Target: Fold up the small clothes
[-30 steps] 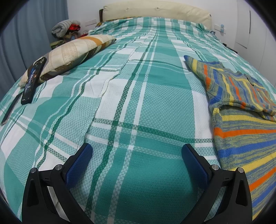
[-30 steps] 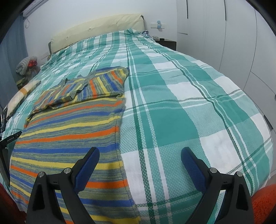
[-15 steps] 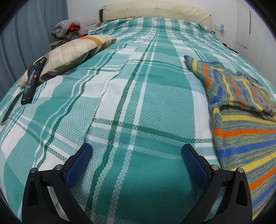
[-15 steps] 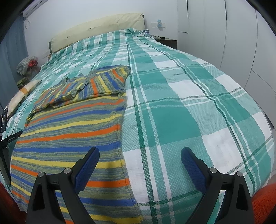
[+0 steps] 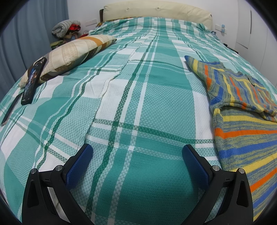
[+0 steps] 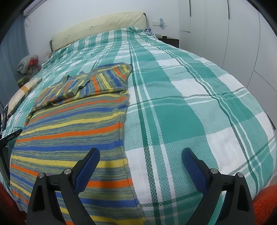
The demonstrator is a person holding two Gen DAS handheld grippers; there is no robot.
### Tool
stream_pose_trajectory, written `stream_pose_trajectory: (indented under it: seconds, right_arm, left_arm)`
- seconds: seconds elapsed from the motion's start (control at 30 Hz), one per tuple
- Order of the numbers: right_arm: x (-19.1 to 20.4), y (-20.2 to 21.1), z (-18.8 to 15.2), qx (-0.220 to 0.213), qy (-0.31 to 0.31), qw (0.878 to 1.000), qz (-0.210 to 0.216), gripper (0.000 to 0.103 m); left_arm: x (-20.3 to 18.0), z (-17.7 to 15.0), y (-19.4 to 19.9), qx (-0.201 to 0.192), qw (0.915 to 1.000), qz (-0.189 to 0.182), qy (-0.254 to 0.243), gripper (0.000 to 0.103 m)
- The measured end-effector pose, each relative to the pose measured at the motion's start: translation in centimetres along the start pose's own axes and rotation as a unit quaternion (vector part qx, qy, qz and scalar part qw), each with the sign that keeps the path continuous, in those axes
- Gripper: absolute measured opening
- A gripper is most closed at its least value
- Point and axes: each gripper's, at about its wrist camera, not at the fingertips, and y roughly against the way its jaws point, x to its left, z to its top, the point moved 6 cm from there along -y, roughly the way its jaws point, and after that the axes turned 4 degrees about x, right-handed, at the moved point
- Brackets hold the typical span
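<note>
A striped knit sweater [image 6: 72, 131] in orange, blue, yellow and grey lies flat on the bed, its sleeves folded across the upper part [image 6: 97, 81]. It shows at the right of the left wrist view [image 5: 242, 121]. My left gripper [image 5: 137, 155] is open and empty over bare bedspread, left of the sweater. My right gripper [image 6: 140, 159] is open and empty, its left finger [image 6: 90, 162] over the sweater's right edge near the hem, its right finger over the bedspread.
The bed has a green and white plaid bedspread [image 5: 138, 86]. A pillow [image 5: 72, 53] with a phone [image 5: 33, 81] leaning on it lies at the left. A cream headboard [image 5: 155, 8], a blue curtain [image 5: 26, 34] and white wardrobes [image 6: 233, 43] surround the bed.
The right wrist view has shifted slightly, so the sweater edge sits a little further right. The left gripper has not moved.
</note>
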Motion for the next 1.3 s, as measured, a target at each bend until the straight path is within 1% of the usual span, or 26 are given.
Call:
stream_pose_trajectory:
  seconds: [1.3]
  right_arm:
    - [0.33, -0.06, -0.27, 0.005, 0.003, 1.000, 0.002, 0.095]
  left_arm:
    - [-0.01, -0.01, 0.01, 0.000, 1.0000, 0.000, 0.000, 0.103]
